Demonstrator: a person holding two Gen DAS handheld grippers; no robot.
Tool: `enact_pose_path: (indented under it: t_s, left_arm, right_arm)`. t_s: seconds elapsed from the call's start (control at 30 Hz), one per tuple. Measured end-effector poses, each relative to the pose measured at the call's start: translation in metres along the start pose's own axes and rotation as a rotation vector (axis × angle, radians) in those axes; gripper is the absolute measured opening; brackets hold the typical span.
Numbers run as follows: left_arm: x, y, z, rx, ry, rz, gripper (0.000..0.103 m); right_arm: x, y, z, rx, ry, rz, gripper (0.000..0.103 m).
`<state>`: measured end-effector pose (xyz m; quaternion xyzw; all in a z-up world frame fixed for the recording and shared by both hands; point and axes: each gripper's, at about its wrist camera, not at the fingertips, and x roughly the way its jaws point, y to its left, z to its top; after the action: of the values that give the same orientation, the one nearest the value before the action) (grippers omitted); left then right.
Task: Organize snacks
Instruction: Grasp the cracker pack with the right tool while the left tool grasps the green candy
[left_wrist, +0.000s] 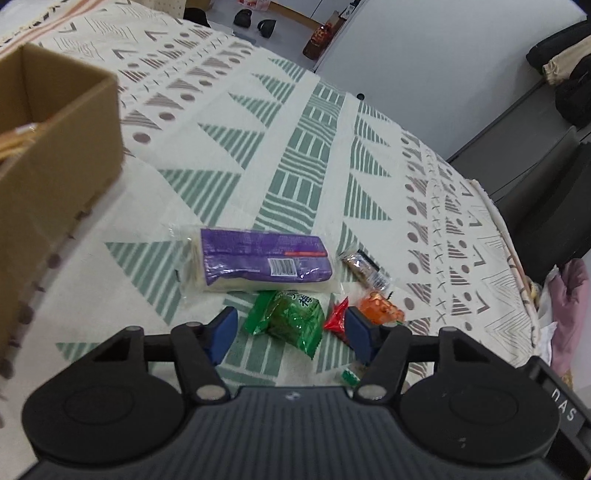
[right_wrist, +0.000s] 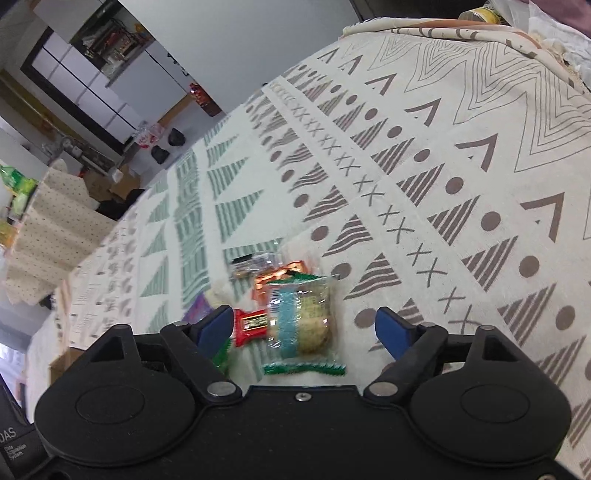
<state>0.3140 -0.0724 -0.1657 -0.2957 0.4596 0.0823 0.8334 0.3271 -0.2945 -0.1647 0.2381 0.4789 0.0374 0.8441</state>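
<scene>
In the left wrist view my left gripper (left_wrist: 291, 328) is open above a green snack packet (left_wrist: 291, 319) that lies between its blue fingertips. A purple wafer pack (left_wrist: 264, 260) lies just beyond, with a dark bar (left_wrist: 364, 267), an orange packet (left_wrist: 382, 308) and a red packet (left_wrist: 337, 321) to the right. In the right wrist view my right gripper (right_wrist: 306, 330) is open over a clear cookie packet with a green edge (right_wrist: 303, 326). A red packet (right_wrist: 251, 325), an orange packet (right_wrist: 277, 278) and a dark bar (right_wrist: 255, 260) lie beyond it.
An open cardboard box (left_wrist: 55, 155) stands at the left with something pale inside. The patterned tablecloth (left_wrist: 310, 147) covers the table; its edge drops off at the right (left_wrist: 517, 266). Chairs and floor clutter lie beyond.
</scene>
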Motion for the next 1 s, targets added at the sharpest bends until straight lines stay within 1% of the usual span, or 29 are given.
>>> enact_pose_path:
  t_s: [0.07,0.13,0.2,0.23,0.27,0.3,0.33,0.37,0.43,0.53,0.57,0.6,0.63,0.7,0.8,1.0]
  left_arm:
    - [0.012,0.002,-0.001,0.003,0.009,0.026,0.063]
    - [0.021,0.005,-0.002,-0.016,0.018,0.013,0.063]
    - [0.028,0.005,-0.003,-0.012,0.022,0.025,0.062]
    - [0.031,0.005,-0.004,-0.008,0.023,0.027,0.059]
    - [0.033,0.004,-0.005,-0.001,0.019,0.032,0.058]
    - [0.034,0.003,-0.005,0.009,0.012,0.040,0.053]
    - [0.035,0.002,-0.006,0.017,0.007,0.053,0.045]
    - [0.035,0.002,-0.006,0.016,0.003,0.062,0.044]
    - [0.033,0.003,-0.005,0.005,0.000,0.054,0.038]
    - [0.030,0.002,-0.004,0.011,0.002,0.058,0.037]
    - [0.028,0.003,-0.005,0.009,0.003,0.054,0.037]
    - [0.026,0.003,-0.005,0.010,0.002,0.048,0.037]
    - [0.024,0.003,-0.006,0.013,0.001,0.046,0.037]
    - [0.020,0.003,-0.009,0.017,0.000,0.046,0.037]
    - [0.012,0.005,-0.012,0.016,-0.001,0.043,0.037]
    - [-0.013,0.004,-0.017,0.066,-0.031,0.028,0.037]
  right_arm:
    - [0.010,0.001,-0.001,-0.017,0.016,-0.009,0.084]
    - [0.017,0.002,-0.003,-0.027,0.028,-0.009,0.084]
    - [0.021,0.004,-0.004,-0.037,0.033,-0.010,0.084]
    - [0.024,0.004,-0.005,-0.041,0.035,-0.014,0.084]
    - [0.027,0.004,-0.005,-0.040,0.039,-0.020,0.084]
    - [0.030,0.003,-0.004,-0.036,0.042,-0.024,0.084]
    - [0.033,0.003,-0.002,-0.033,0.045,-0.026,0.084]
    - [0.035,0.004,0.000,-0.031,0.044,-0.029,0.083]
    - [0.038,0.004,0.001,-0.031,0.040,-0.035,0.082]
    - [0.043,0.006,-0.001,-0.047,0.044,-0.040,0.074]
    - [0.042,0.007,-0.002,-0.058,0.039,-0.047,0.066]
    - [0.041,0.006,-0.002,-0.062,0.035,-0.046,0.053]
    - [0.041,0.004,-0.002,-0.055,0.039,-0.033,0.049]
    - [0.037,-0.003,-0.001,-0.025,0.041,-0.019,0.048]
    - [0.028,-0.006,-0.002,-0.019,0.027,-0.025,0.047]
    - [0.000,-0.005,-0.011,-0.018,-0.003,0.000,0.047]
